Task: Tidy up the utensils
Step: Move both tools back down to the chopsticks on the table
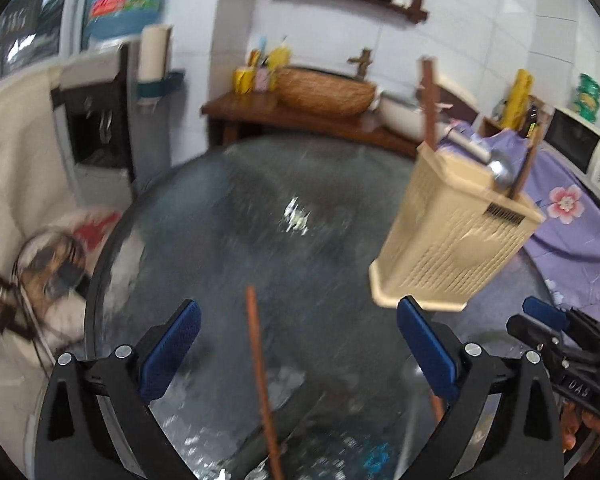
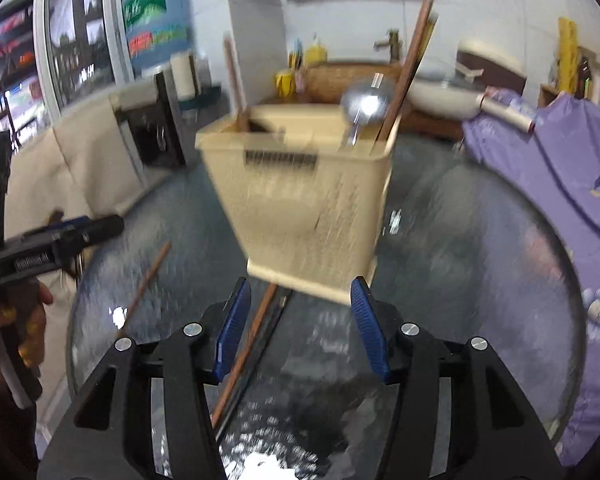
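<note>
A beige slotted utensil holder (image 1: 456,236) stands on the round glass table (image 1: 228,208), right of my left gripper (image 1: 298,346). It holds a metal ladle (image 1: 500,170) and brown chopsticks (image 1: 429,100). My left gripper is open and empty, and a brown chopstick (image 1: 260,376) lies on the glass between its fingers. In the right wrist view the holder (image 2: 300,200) stands just ahead of my right gripper (image 2: 300,328), which is open and empty. One chopstick (image 2: 244,348) lies by its left finger, another (image 2: 146,280) further left. The ladle bowl (image 2: 366,104) sticks up.
A purple flowered cloth (image 2: 560,184) covers the table's right side. A cream chair (image 1: 16,152) stands left of the table. A wooden counter with a woven basket (image 1: 326,92) is behind. A microwave (image 1: 584,148) stands at far right.
</note>
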### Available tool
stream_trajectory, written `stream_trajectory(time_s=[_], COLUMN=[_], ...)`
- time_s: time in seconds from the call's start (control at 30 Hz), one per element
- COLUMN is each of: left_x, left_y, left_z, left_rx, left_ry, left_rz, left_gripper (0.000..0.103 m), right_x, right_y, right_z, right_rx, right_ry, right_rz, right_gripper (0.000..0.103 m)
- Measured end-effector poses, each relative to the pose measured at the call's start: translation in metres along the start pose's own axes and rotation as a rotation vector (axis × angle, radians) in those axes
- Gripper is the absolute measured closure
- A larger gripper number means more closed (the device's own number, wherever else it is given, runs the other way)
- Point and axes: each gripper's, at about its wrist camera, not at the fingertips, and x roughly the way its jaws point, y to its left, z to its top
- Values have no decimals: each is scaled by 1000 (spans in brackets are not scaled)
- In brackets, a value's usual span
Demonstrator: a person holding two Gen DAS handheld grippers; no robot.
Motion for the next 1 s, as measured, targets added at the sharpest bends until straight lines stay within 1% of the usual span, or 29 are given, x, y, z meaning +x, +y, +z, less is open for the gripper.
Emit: stream_trajectory(time_s=[0.1, 0.2, 0.3, 0.37, 0.4, 0.47, 0.57, 0.67, 0.8, 0.93, 1.0], left_x=[6, 10, 14, 21, 23, 26, 30, 32, 35, 38, 40], left_y=[17, 21, 24, 26, 25, 26, 26, 23, 19, 17, 17], left_z=[-17, -26, -34, -36, -41, -45, -47, -49, -48, -44, -42], left_rx=[-16, 7, 23, 23, 19, 11, 11, 16, 22, 40, 49], left_ry=[35, 54, 70, 89, 100, 112, 123, 124, 125, 129, 134], left_rz=[44, 76, 93, 90, 88, 89, 83, 78, 76, 83, 90], left_gripper=[11, 17, 25, 33, 35, 42, 43, 44, 44, 46, 46], right_x=[19, 29, 34, 36, 36, 39, 44, 44, 50, 57, 60], right_y=[6, 9, 14, 14, 17, 19, 21, 21, 29, 32, 30], right_z=[-21, -34, -41, -44, -45, -43, -42, -39, -34, -27, -24], right_rx=[7, 29, 36, 33, 24, 18, 10, 12, -13, -38, -37], right_ry=[69, 111, 136, 139, 143, 151, 164, 175, 194, 208, 212], right_rz=[-3, 4, 7, 6, -2, -10, -34, -31, -64, -92, -94], right_gripper=[50, 50, 51, 51, 52, 57, 60, 61, 62, 72, 74])
